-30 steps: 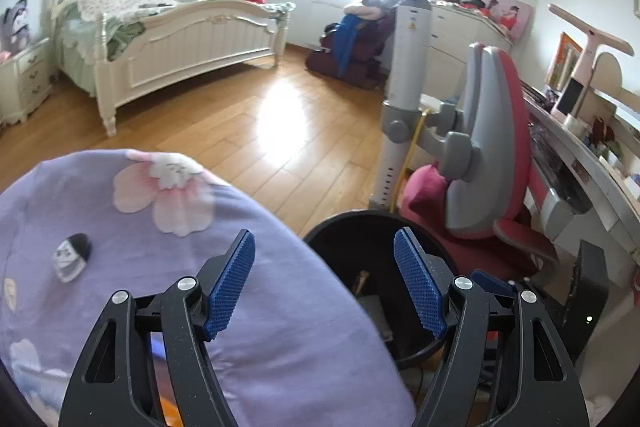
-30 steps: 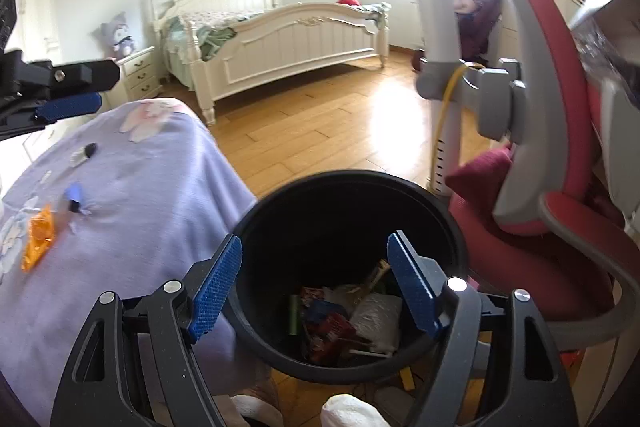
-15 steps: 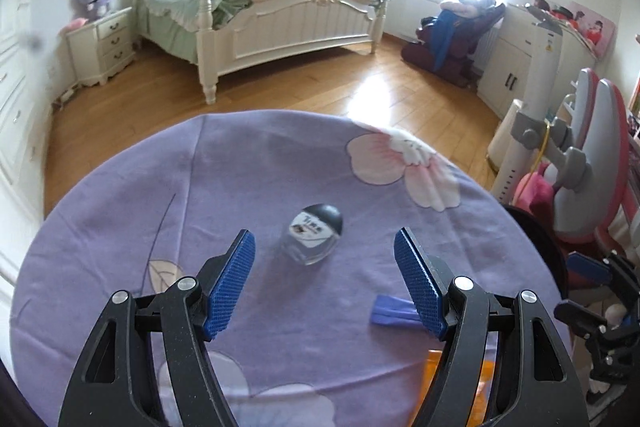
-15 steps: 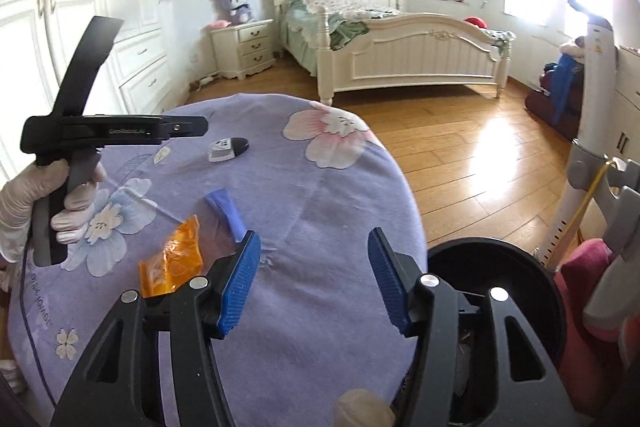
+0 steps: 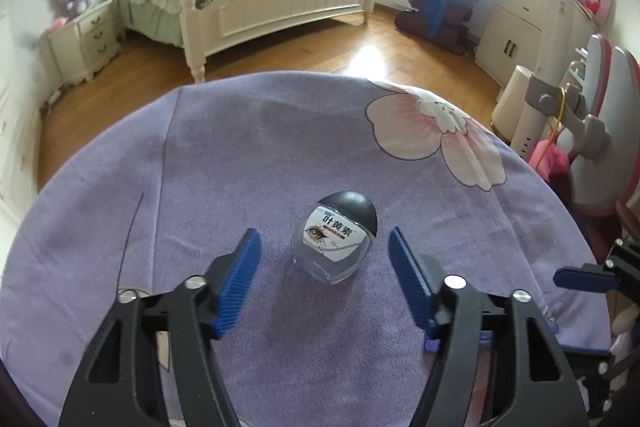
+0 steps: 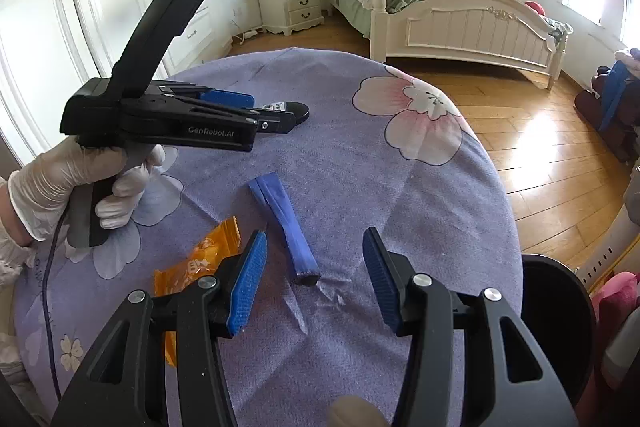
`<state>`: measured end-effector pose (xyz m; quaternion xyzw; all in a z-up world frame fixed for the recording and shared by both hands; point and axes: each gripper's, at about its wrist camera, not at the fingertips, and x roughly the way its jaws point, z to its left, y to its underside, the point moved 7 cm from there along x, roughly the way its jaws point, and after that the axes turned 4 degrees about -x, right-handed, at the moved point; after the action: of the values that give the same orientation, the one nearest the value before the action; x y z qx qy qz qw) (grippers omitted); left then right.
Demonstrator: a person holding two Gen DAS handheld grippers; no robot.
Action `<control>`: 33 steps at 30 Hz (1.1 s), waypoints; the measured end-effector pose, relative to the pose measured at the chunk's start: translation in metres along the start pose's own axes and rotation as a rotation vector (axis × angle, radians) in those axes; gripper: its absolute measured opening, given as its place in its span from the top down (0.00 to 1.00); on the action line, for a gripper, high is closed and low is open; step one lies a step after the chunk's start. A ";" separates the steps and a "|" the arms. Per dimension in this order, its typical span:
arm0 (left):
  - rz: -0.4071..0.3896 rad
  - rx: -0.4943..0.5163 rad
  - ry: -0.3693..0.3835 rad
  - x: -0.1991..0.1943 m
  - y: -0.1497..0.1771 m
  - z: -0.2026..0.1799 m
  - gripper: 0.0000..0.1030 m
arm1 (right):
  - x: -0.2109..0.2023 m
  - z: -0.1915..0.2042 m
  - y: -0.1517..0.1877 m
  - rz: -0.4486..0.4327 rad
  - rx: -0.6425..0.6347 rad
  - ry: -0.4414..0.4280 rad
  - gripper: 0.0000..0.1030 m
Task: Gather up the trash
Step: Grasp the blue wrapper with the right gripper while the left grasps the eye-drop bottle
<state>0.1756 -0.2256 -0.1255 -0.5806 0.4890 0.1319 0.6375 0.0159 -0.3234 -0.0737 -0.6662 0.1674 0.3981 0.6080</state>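
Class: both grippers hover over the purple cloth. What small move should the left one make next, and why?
Probably finish closing the left gripper on the small bottle: its jaws, which have just been closing, straddle the bottle without touching it, so it can't be lifted yet.

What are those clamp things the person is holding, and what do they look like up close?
They are two matching handheld grippers. Each has black plastic jaw arms with cut-out slots and silver screws, tipped with ribbed blue pads. The left gripper, seen from the side, carries white "GenRobot.AI" lettering, a tall black fin on top, a grip handle and a thin dark cable. The hand on it wears a white glove.
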 end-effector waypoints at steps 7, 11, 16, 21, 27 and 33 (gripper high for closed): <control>-0.016 -0.049 -0.018 0.000 -0.004 0.014 0.58 | 0.010 -0.002 0.005 0.084 0.010 0.040 0.84; -0.035 -0.078 0.002 -0.011 0.004 0.015 0.58 | -0.001 -0.001 0.006 0.051 0.050 0.007 0.89; -0.084 -0.099 0.052 -0.041 0.011 0.006 0.58 | -0.017 0.002 0.007 0.000 0.081 0.002 0.89; -0.142 -0.079 0.113 -0.078 0.016 -0.027 0.58 | -0.036 -0.003 0.014 -0.067 0.142 0.028 0.89; -0.169 -0.029 0.191 -0.102 0.018 -0.080 0.58 | -0.065 -0.031 0.024 -0.146 0.242 0.084 0.89; -0.152 -0.005 0.292 -0.102 0.025 -0.136 0.58 | -0.100 -0.068 0.051 -0.191 0.302 0.209 0.89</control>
<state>0.0437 -0.2960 -0.0411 -0.6303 0.5309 -0.0013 0.5664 -0.0606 -0.4244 -0.0386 -0.6179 0.2234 0.2377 0.7154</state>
